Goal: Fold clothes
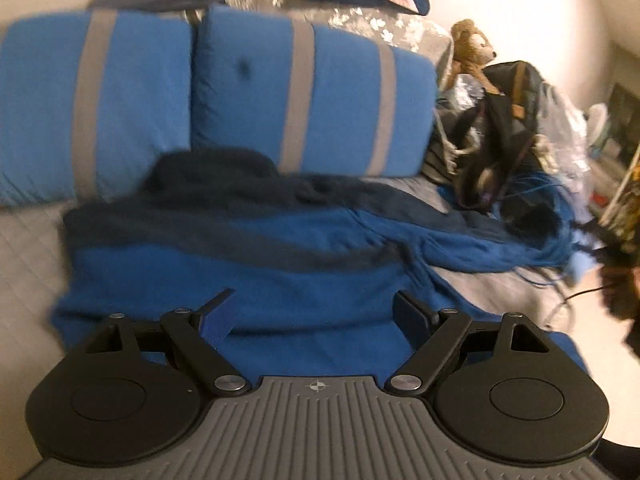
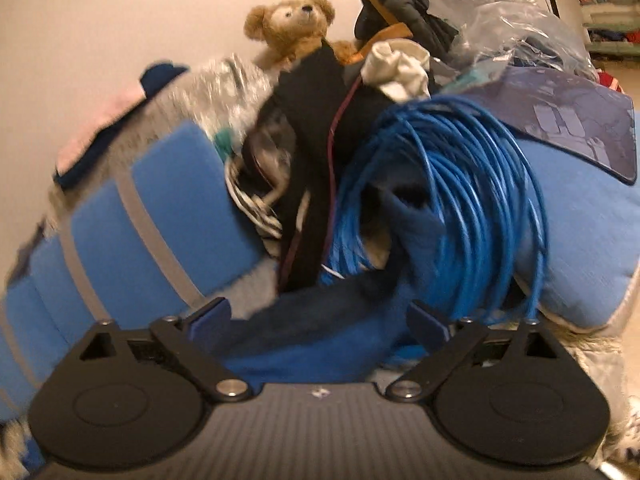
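A blue garment with a dark band [image 1: 256,276] is seen spread across the grey bed [image 1: 28,240], its lower edge nearest the left wrist camera. It is judged to have been laid flat there so that it can be folded. Behind it two blue pillows with grey stripes [image 1: 224,92] are propped, apparently to leave the bed's middle free.

The left hand-held gripper [image 1: 316,316] is noted above the garment's near portion, jaws spread wide; nothing is pinched, and whether the pads brush the cloth cannot be told through the blur.

To the right, one sleeve [image 1: 460,236] is seen trailing toward a heap of bags and a coil of blue cable [image 2: 448,200]; a teddy bear [image 2: 294,30] is perched behind the heap. The sleeve is judged to need drawing clear of the cable before any fold.

The right hand-held gripper [image 2: 320,320] is noted over that blue cloth, facing the heap, jaws spread and empty. No contact with cloth can be confirmed.
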`<state>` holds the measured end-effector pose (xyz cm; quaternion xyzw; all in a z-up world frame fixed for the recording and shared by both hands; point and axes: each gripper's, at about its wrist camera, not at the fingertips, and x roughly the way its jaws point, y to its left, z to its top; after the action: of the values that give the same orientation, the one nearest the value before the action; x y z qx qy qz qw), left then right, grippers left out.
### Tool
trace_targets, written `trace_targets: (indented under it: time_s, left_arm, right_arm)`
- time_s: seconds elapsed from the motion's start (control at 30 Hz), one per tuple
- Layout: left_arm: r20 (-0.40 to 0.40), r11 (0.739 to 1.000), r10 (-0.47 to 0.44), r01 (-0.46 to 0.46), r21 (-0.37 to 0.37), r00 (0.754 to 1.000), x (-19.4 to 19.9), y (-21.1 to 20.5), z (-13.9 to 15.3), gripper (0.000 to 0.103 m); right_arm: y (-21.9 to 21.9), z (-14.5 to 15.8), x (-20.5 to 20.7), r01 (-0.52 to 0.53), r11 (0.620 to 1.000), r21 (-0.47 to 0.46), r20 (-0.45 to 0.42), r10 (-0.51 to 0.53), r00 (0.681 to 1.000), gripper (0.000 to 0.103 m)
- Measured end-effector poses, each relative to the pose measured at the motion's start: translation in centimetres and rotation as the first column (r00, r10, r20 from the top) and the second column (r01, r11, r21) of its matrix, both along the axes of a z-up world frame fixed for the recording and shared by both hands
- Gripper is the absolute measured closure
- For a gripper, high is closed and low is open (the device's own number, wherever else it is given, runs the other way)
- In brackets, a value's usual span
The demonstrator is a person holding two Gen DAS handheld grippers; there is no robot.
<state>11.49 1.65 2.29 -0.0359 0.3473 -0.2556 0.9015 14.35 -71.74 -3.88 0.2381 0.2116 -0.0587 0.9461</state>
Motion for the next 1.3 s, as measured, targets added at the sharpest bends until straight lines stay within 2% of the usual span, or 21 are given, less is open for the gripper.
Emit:
trace_targets:
  time_s: [0.17, 0.27, 0.33, 0.43, 0.6, 0.67, 0.7, 0.73, 0.87, 0.97, 1.13, 1.3]
  left_arm:
    - [-0.052, 1.000, 0.002, -0.002, -0.006, 0.999, -0.7, 0.9, -1.7, 0.019]
    - [-0.081, 0.999, 0.014, -0.017, -0.037, 0.997, -1.1, 1.7, -2.3, 0.019]
    - [-0.084, 0.998, 0.021, -0.025, -0.050, 0.996, -1.3, 2.1, -2.5, 0.019]
    - [-0.087, 0.998, 0.024, -0.029, -0.055, 0.996, -1.5, 2.3, -2.8, 0.019]
    - [-0.095, 0.999, 0.019, -0.022, -0.030, 0.995, -1.6, 2.0, -3.2, 0.019]
    - [-0.097, 1.000, 0.019, -0.021, -0.020, 0.995, -1.7, 1.9, -3.3, 0.019]
    - [-0.096, 1.000, 0.016, -0.018, -0.018, 0.995, -1.7, 1.9, -3.4, 0.019]
    - [-0.095, 1.000, 0.012, -0.013, -0.018, 0.995, -1.8, 1.9, -3.5, 0.019]
    - [-0.081, 1.000, 0.023, -0.023, 0.001, 0.996, -1.9, 2.0, -4.4, 0.019]
    - [-0.114, 0.999, 0.039, -0.041, -0.013, 0.993, -1.8, 2.2, -5.3, 0.019]
    - [-0.135, 0.995, 0.065, -0.075, -0.069, 0.989, -1.5, 3.2, -5.7, 0.019]
    - [-0.170, 0.993, 0.073, -0.088, -0.083, 0.983, -1.2, 3.4, -6.1, 0.019]
  right_arm:
    - [0.6, -1.7, 0.1, 0.019, 0.984, -0.180, -0.017, -0.023, 1.000, 0.019]
    - [0.4, -2.0, 0.8, 0.050, 0.967, -0.249, -0.010, -0.054, 0.998, 0.031]
    - [-0.1, -2.2, 1.5, 0.052, 0.964, -0.260, -0.010, -0.056, 0.998, 0.040]
    - [-0.7, -2.4, 2.5, 0.075, 0.957, -0.281, -0.015, -0.083, 0.996, 0.044]
    - [-2.1, -2.8, 4.0, 0.111, 0.959, -0.262, -0.023, -0.121, 0.992, 0.051]
    - [-2.7, -3.1, 4.7, 0.109, 0.958, -0.264, -0.040, -0.124, 0.991, 0.069]
    - [-2.9, -3.2, 4.9, 0.115, 0.959, -0.259, -0.050, -0.132, 0.990, 0.082]
    - [-3.2, -3.3, 5.1, 0.120, 0.960, -0.254, -0.060, -0.139, 0.988, 0.088]
    - [-3.2, -3.2, 5.2, 0.108, 0.961, -0.254, -0.072, -0.130, 0.989, 0.094]
    - [-2.3, -2.3, 4.9, 0.086, 0.961, -0.263, -0.057, -0.105, 0.993, 0.094]
    - [0.2, -0.1, 4.5, 0.010, 0.963, -0.269, -0.009, -0.012, 1.000, 0.094]
    - [4.3, 2.1, 4.7, -0.078, 0.947, -0.311, 0.027, 0.091, 0.995, 0.094]
